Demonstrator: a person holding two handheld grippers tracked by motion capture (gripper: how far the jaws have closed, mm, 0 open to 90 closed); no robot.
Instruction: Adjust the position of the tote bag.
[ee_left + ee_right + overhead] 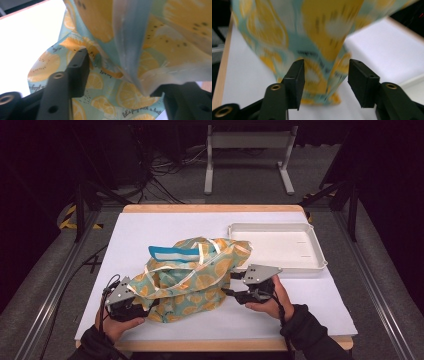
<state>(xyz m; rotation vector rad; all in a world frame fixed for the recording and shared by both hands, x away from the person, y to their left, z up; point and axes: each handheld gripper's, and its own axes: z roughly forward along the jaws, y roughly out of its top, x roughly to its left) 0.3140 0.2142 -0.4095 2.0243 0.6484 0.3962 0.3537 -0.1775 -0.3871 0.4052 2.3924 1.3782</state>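
Fabric printed with orange slices on pale teal makes up the bag [192,275] that we work on at the middle of the desk [150,227], where it sits slumped on the white surface with its pale straps draped over the top. A blue and white packet [167,253] pokes out of its mouth at the far side, so the bag is loosely filled and open, which is why we come at it from both flanks at once.

Our left gripper [131,301] sits at the bag's near left corner. In the left gripper view its jaws stand half apart with a fold of the cloth and a pale strap [132,42] running between them; the left pad lies against the fabric, but we cannot tell that the pads truly pinch it, so we read it as not yet clamped.

Our right gripper [239,285] meets the bag's right side. In the right gripper view its jaws stand half apart with a vertical ridge of cloth [329,62] between them and a visible gap on each side, so nothing is held there.

Behind the bag on the right lies a white tray [312,262], well placed, we judge, to receive what comes out of the bag.
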